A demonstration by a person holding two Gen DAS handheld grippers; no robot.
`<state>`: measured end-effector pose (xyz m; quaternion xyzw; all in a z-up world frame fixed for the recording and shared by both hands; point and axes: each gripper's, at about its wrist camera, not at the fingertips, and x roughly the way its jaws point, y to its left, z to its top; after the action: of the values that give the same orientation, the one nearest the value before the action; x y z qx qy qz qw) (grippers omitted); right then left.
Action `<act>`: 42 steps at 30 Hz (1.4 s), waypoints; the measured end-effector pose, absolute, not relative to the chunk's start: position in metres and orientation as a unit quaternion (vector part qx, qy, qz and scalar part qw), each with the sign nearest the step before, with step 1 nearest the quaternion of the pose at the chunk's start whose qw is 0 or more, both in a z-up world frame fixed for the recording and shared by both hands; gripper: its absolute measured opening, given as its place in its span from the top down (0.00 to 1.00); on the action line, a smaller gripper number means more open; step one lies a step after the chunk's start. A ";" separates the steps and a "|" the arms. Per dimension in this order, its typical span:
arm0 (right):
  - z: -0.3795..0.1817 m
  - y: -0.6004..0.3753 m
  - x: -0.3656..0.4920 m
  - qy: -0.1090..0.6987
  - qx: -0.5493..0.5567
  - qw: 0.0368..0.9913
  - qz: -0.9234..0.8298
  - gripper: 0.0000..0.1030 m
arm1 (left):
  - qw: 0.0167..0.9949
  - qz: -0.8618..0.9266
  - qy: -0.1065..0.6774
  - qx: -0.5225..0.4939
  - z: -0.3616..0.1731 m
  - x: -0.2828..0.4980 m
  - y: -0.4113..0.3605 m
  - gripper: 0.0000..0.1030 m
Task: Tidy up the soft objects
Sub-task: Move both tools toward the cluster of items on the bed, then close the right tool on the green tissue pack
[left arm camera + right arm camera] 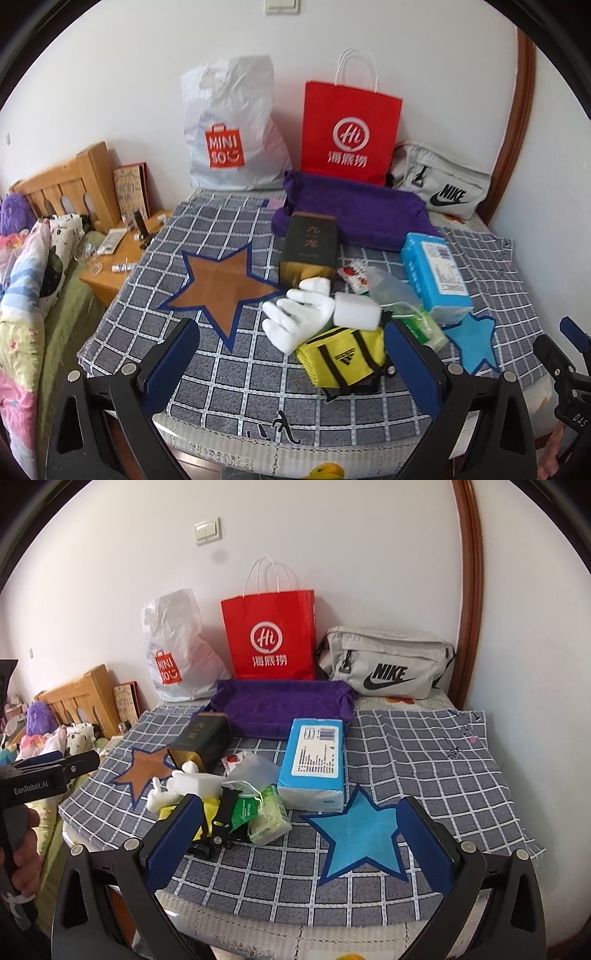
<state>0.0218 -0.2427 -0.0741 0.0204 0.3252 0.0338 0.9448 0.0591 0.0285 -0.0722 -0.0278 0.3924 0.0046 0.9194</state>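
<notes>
Beside the bed, only the left view shows a nightstand (110,258) — both grippers' jaws spread, empty.

A grey-and-white checked cloth (424,760) covers the table, filling the middle of both views, with a brown fabric star (221,284) sewn at centre left and a blue fabric star (362,842) lower right. On it lie a purple cloth tray (280,705) toward the upper centre, a blue tissue pack (314,764), a dark box (310,247), a white plush glove (299,314), a yellow pouch (343,358) and a green wipes packet (266,816).
</notes>
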 end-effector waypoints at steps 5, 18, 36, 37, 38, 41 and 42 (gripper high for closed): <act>-0.108 -0.237 0.044 0.354 -0.001 0.934 0.040 0.05 | 0.908 0.014 0.417 -0.029 -0.101 0.077 0.038 0.04; -0.187 -0.215 0.093 0.427 -0.017 0.900 0.084 0.19 | 0.883 0.016 0.469 -0.032 -0.146 0.116 0.046 0.04; -0.211 -0.200 0.111 0.441 -0.042 0.888 0.121 0.53 | 0.872 0.026 0.488 -0.035 -0.160 0.138 0.048 0.04; -0.209 -0.202 0.108 0.443 -0.038 0.887 0.124 0.53 | 0.872 0.028 0.488 -0.035 -0.160 0.137 0.049 0.04; -0.207 -0.205 0.104 0.444 -0.034 0.886 0.127 0.53 | 0.872 0.030 0.487 -0.036 -0.160 0.136 0.050 0.04; -0.201 -0.218 0.092 0.451 -0.025 0.883 0.129 0.53 | 0.873 0.036 0.486 -0.039 -0.159 0.134 0.055 0.04; -0.200 -0.225 0.088 0.456 -0.018 0.881 0.127 0.53 | 0.873 0.039 0.485 -0.042 -0.158 0.132 0.058 0.04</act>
<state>0.0879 -0.2250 -0.2005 -0.0178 0.4561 0.1267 0.8807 0.1319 0.0578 -0.1582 -0.0417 0.4846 0.0391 0.8728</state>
